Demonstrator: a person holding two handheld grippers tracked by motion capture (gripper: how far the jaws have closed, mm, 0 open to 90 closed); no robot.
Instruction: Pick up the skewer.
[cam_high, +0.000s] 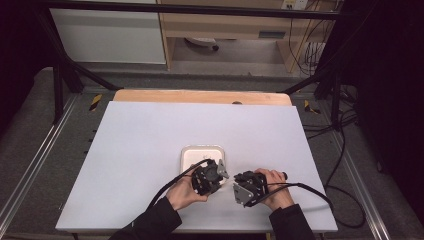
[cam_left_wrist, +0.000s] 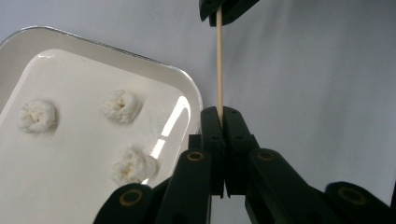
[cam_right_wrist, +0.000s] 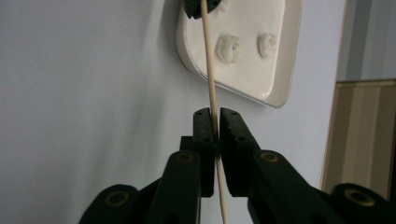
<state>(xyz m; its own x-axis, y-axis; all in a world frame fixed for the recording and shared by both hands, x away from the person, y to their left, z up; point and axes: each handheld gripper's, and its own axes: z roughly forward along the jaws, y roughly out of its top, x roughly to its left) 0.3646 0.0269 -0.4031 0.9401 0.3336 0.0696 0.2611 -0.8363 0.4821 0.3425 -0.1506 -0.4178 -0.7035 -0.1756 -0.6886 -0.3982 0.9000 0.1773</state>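
Nearest the person, at the front edge of the white counter (cam_high: 150, 130), 2 hands each hold a black tool. Left tool (cam_high: 212, 172) sits beside the right tool (cam_high: 244, 186), their tips facing each other. Between them runs a thin wooden skewer (cam_left_wrist: 219, 70).

From the left gripper view, the left tool's jaws are clenched on one end of the skewer, with no gap showing. From the right gripper view, the right tool (cam_right_wrist: 215, 122) pinches the skewer (cam_right_wrist: 209, 65) too, but a narrow gap shows beside the stick, so this hold looks looser. The stick bows slightly between the 2 grips.

Just beyond the tools lies a shallow white tray (cam_high: 186, 155) with rounded corners, flat on the counter. It holds 3 small white fluffy lumps, perhaps marshmallows or dough balls: lump 1 (cam_left_wrist: 37, 115) far left, lump 2 (cam_left_wrist: 121, 105) in the middle, lump 3 (cam_left_wrist: 134, 165) nearest the tool. They lie apart from each other, none on the skewer.

Risks from here, as a judgement: the bowed stick could snap if the hands push together or twist. If the looser right grip slackens further, the skewer could swing from the left tool alone and miss the lumps, or knock the tray.
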